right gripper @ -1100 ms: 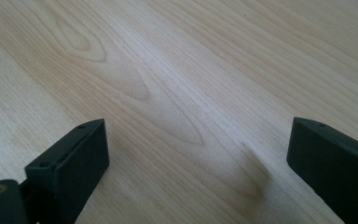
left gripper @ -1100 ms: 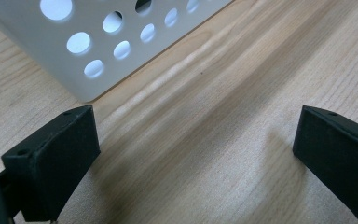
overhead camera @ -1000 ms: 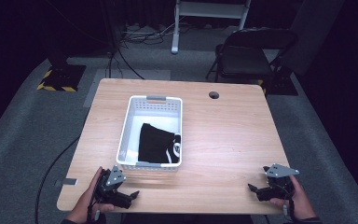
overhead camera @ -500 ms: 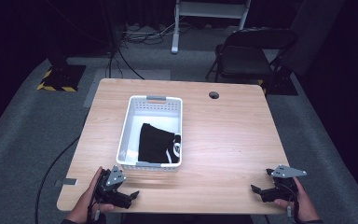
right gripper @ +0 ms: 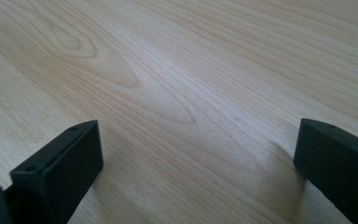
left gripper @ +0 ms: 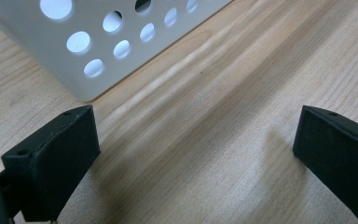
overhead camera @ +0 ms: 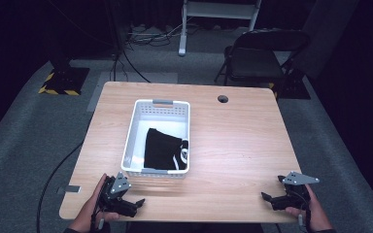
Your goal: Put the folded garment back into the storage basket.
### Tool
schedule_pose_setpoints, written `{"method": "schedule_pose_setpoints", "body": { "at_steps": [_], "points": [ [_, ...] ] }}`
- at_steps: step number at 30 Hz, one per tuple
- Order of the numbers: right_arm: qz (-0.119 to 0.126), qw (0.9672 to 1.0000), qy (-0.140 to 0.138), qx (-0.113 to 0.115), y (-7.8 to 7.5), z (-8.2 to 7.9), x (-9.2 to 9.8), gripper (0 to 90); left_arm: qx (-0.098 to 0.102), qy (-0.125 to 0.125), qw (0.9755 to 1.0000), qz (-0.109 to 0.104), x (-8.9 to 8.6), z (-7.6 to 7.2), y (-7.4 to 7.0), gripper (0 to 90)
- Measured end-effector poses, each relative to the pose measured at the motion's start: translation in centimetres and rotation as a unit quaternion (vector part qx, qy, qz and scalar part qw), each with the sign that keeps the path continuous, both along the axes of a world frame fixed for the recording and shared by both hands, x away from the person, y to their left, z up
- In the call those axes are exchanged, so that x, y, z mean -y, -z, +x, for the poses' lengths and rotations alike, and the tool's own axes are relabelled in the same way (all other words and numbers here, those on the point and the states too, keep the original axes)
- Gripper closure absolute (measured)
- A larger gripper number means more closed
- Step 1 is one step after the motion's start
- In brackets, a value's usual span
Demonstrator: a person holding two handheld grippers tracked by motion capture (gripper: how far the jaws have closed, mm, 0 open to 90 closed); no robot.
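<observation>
Claws first: your left claw [overhead camera: 135, 203] sits low at the near-left edge of the surface [overhead camera: 243, 145], jaws spread wide with only bare wood between them, and the left gripper view has the perforated corner of the white basket [left gripper: 121, 42] just beyond the left jaw. Your right claw [overhead camera: 268, 198] is at the near-right corner, jaws likewise spread, nothing in them, well apart from everything. Outward from there: the basket [overhead camera: 156, 103] stands lengthwise left of centre, its near wall close to your left claw, and the black garment [overhead camera: 161, 148] lies inside it, bunched toward the near end, with a bit of white marking along its right side. It looks like thin soft fabric, folded or crumpled, can't tell which; the far half of the basket floor is bare. My read on handling: it's light and limp, will drape and drag rather than lift as one piece, not fragile, low slip risk against the pads. Best hold is probably a raised fold or the top edge nearest the basket middle, pinching from above so the jaws clear the walls. The basket itself is light plastic and may slide if the cloth snags.
</observation>
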State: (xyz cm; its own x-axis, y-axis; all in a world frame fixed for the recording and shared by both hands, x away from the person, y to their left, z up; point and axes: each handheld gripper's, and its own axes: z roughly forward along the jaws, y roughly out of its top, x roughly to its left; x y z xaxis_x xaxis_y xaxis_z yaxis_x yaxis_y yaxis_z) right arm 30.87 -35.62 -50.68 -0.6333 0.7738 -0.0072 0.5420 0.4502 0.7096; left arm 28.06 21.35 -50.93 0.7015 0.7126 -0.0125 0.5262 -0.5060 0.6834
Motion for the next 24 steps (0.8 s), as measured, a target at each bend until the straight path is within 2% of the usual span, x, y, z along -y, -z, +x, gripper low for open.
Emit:
{"method": "schedule_pose_setpoints", "body": {
  "at_steps": [24],
  "points": [
    [0.000, 1.0000, 0.007, -0.001, 0.01, 0.09, -0.13, 0.9, 0.000, 0.000, 1.0000, 0.000, 0.00, 0.00, -0.01, 0.2]
  ]
}}
